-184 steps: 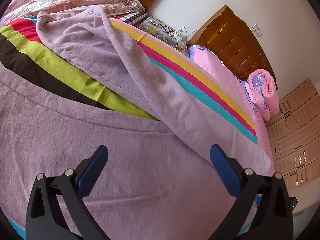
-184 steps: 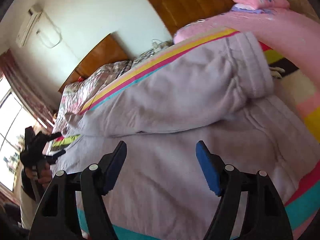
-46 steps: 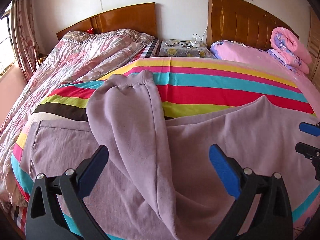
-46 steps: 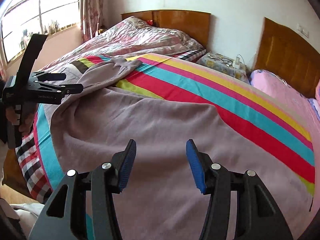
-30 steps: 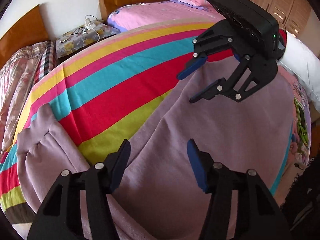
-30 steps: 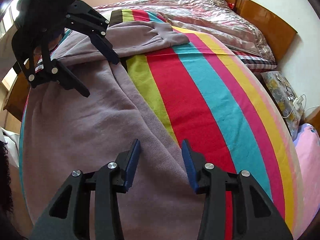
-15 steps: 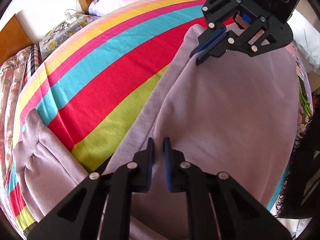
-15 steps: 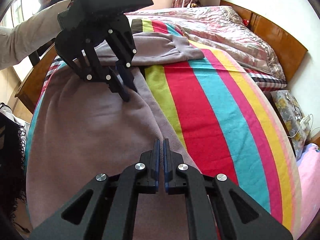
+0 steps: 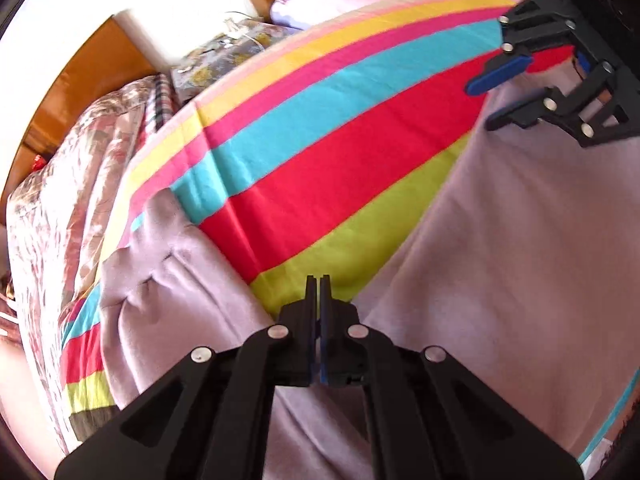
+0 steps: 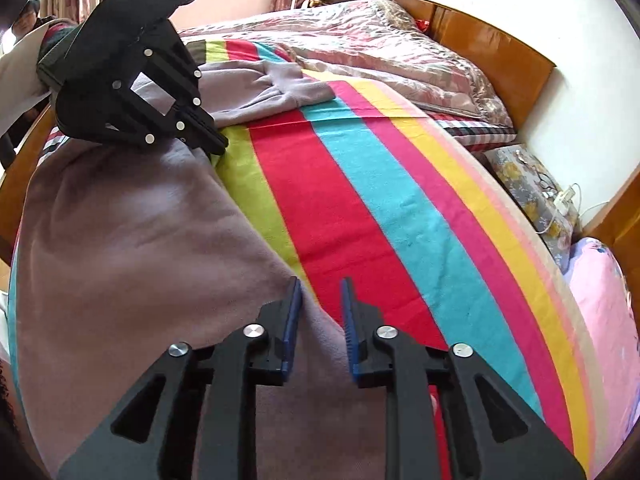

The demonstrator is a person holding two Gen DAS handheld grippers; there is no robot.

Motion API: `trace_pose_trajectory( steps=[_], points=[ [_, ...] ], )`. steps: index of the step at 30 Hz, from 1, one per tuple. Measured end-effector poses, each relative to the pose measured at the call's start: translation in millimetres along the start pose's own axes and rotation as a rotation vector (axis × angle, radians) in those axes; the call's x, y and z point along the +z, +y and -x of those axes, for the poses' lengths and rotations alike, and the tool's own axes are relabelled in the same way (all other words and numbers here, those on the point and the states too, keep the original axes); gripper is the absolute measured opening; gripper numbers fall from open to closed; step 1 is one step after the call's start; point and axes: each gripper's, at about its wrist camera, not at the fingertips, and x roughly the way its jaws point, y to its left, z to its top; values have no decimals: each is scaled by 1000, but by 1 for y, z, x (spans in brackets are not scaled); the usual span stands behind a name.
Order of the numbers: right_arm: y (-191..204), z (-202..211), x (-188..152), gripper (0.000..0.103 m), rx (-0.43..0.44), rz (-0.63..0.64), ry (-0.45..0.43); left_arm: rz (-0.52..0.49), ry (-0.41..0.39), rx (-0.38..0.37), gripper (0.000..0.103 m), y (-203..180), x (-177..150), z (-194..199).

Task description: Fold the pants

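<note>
Left wrist view first: the left gripper point(image 9: 319, 280) is clenched tight, jaws pressed together right at the far edge of the lilac pants point(image 9: 520, 260), where the fabric meets the lime band of the striped blanket point(image 9: 320, 152); whether cloth is actually pinched between the pads I cannot tell, the tips hide it. From these jaws the pants run two ways: one leg trails off to the left, ending in a ribbed cuff point(image 9: 160, 216) on the stripes, while the wide body spreads right toward the right gripper point(image 9: 490, 100), which hovers over the same far edge with its blue pads apart. So the garment's long axis lies across the view, along the blanket's near side, and any fold will likely carry that edge over it. Beyond the blanket sit a floral quilt point(image 9: 68, 184) and a cluttered nightstand point(image 9: 224, 56), both well clear. Right wrist view now: the right gripper point(image 10: 320, 284) is opening, its jaws straddling the pants point(image 10: 120, 248) edge, the pads apparently not pressing the cloth. The left gripper point(image 10: 216, 140) is further up that same edge, shut, near the folded-over leg. Nothing blocks the stripes; the wooden headboard point(image 10: 496, 44) stands far off.
</note>
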Motion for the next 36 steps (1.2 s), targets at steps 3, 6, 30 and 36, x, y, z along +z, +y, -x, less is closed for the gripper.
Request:
trace_pose_trajectory(
  steps=[3,6,30,36],
  points=[
    [6,24,3,35,5,-49,-42,150,-125,31,78,21,-12,33],
    [30,35,5,35,51,-53,-56,250,-205,78,94,36,-27,65],
    [114,34,11,35,105,-292,-108,939,-453,48,3,103,-210,157],
    [112,18,31,35,140,-289,-104,1319,-446,77,76,99,-377,140]
  ],
)
